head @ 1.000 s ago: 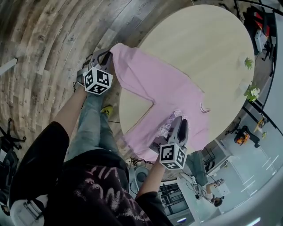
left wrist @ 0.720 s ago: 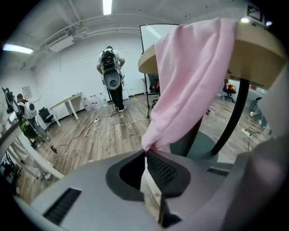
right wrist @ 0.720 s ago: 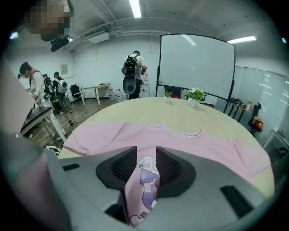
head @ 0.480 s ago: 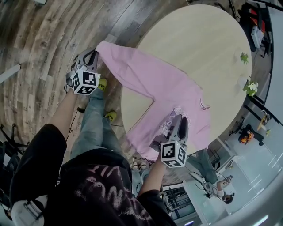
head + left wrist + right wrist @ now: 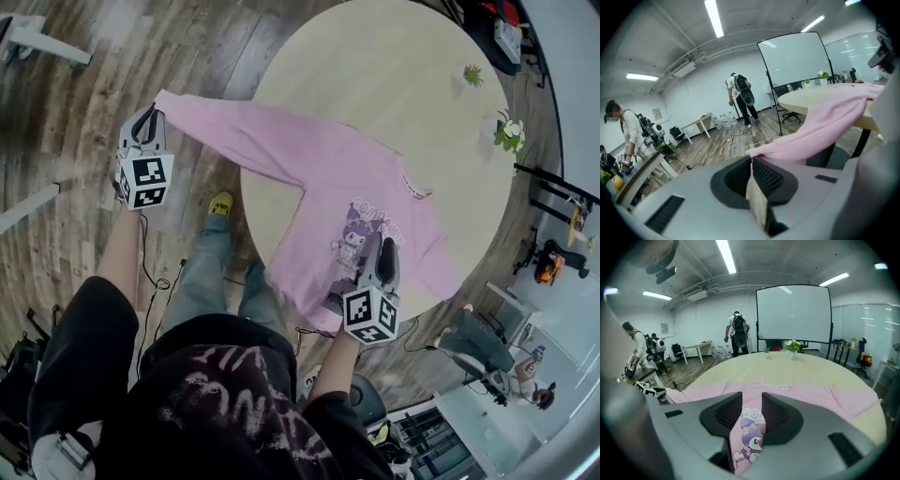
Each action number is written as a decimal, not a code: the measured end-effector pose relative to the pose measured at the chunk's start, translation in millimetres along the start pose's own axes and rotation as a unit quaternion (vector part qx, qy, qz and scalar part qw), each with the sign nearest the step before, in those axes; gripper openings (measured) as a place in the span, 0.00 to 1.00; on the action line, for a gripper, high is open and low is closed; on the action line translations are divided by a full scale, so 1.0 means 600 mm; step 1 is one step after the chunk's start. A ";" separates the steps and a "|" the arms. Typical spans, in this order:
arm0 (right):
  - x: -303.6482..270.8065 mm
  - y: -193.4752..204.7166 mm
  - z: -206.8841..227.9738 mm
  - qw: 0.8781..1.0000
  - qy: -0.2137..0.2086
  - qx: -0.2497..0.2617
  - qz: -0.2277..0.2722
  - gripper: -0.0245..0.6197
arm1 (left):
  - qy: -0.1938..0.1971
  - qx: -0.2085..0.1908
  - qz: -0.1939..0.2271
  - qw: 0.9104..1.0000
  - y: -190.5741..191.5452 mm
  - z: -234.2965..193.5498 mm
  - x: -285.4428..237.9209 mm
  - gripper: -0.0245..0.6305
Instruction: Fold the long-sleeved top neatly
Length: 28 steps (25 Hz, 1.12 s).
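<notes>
A pink long-sleeved top point(image 5: 337, 178) lies front up on the round beige table point(image 5: 394, 84), its cartoon print point(image 5: 361, 225) showing. My left gripper point(image 5: 148, 120) is out past the table's left edge, shut on the cuff of one sleeve point(image 5: 216, 122), which stretches taut back to the table. In the left gripper view the cuff is pinched between the jaws of the left gripper point(image 5: 751, 159) and the sleeve point(image 5: 820, 126) runs off to the right. My right gripper point(image 5: 378, 251) hovers over the top's lower front, open. The print point(image 5: 752, 432) shows through the gap of the right gripper point(image 5: 751, 401).
Two small plants point(image 5: 506, 131) point(image 5: 473, 75) stand at the table's far edge. A whiteboard point(image 5: 793, 315) and a person with a backpack point(image 5: 737, 333) are beyond it. Another person point(image 5: 623, 126) works at a bench on the left. An office chair point(image 5: 473, 342) sits near the table's right.
My left gripper has swung out left and upward with the cuff, pulling the sleeve straight. The top has come further onto the table and its print now shows. The right gripper rose slightly.
</notes>
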State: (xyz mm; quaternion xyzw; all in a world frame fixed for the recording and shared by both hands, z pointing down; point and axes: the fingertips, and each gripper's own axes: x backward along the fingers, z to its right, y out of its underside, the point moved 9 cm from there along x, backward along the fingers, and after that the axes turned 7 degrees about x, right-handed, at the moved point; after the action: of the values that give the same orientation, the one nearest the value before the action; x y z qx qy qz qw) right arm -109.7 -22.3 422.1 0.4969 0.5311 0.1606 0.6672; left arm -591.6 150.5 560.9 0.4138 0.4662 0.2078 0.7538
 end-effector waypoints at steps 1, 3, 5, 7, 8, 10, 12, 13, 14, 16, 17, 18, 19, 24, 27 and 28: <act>0.006 0.003 0.012 1.000 0.000 -0.005 0.002 0.25 | -0.006 -0.004 0.008 1.000 -0.016 -0.001 0.011 0.07; 0.018 0.008 0.034 1.000 -0.005 -0.014 0.007 0.25 | -0.017 -0.012 0.028 0.999 -0.050 0.001 0.034 0.07; 0.029 0.013 0.053 1.000 -0.012 -0.021 0.012 0.25 | -0.027 -0.018 0.048 0.998 -0.083 0.006 0.058 0.07; 0.042 0.018 0.072 1.000 -0.015 -0.018 0.021 0.24 | -0.032 -0.026 0.065 0.997 -0.117 0.018 0.082 0.07; 0.048 0.020 0.082 0.999 -0.016 -0.015 0.027 0.24 | -0.032 -0.031 0.073 0.996 -0.134 0.028 0.093 0.07; 0.055 0.025 0.100 0.999 -0.025 -0.017 0.038 0.23 | -0.030 -0.046 0.090 0.994 -0.171 0.054 0.114 0.07; 0.061 0.033 0.115 0.998 -0.039 -0.024 0.044 0.23 | -0.024 -0.056 0.108 0.992 -0.208 0.084 0.136 0.07; 0.066 0.038 0.124 0.998 -0.044 -0.027 0.046 0.23 | -0.022 -0.059 0.115 0.991 -0.224 0.099 0.147 0.07; 0.072 0.041 0.134 0.997 -0.049 -0.031 0.048 0.23 | -0.019 -0.063 0.122 0.990 -0.239 0.115 0.157 0.07; 0.083 0.047 0.155 0.996 -0.056 -0.040 0.055 0.23 | -0.013 -0.076 0.135 0.988 -0.269 0.148 0.177 0.07; 0.090 0.051 0.165 0.995 -0.057 -0.047 0.060 0.23 | -0.009 -0.083 0.141 0.986 -0.283 0.164 0.186 0.07; 0.095 0.055 0.176 0.995 -0.057 -0.055 0.064 0.23 | -0.005 -0.089 0.147 0.985 -0.297 0.181 0.194 0.07; 0.100 0.059 0.187 0.994 -0.057 -0.064 0.068 0.23 | -0.001 -0.094 0.154 0.984 -0.312 0.199 0.202 0.07; 0.128 0.076 0.244 0.991 -0.060 -0.094 0.077 0.23 | 0.026 -0.121 0.181 0.976 -0.378 0.305 0.237 0.07; 0.151 0.092 0.289 0.989 -0.050 -0.114 0.084 0.23 | 0.050 -0.136 0.200 0.969 -0.415 0.383 0.253 0.07; 0.158 0.098 0.307 0.988 -0.047 -0.120 0.084 0.23 | 0.058 -0.139 0.205 0.967 -0.426 0.412 0.257 0.07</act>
State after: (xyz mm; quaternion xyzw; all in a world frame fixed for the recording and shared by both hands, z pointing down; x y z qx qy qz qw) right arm 105.1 -15.9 408.3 0.4635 0.4325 0.2550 0.7301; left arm -320.0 6.1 325.2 0.3792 0.3807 0.4440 0.7171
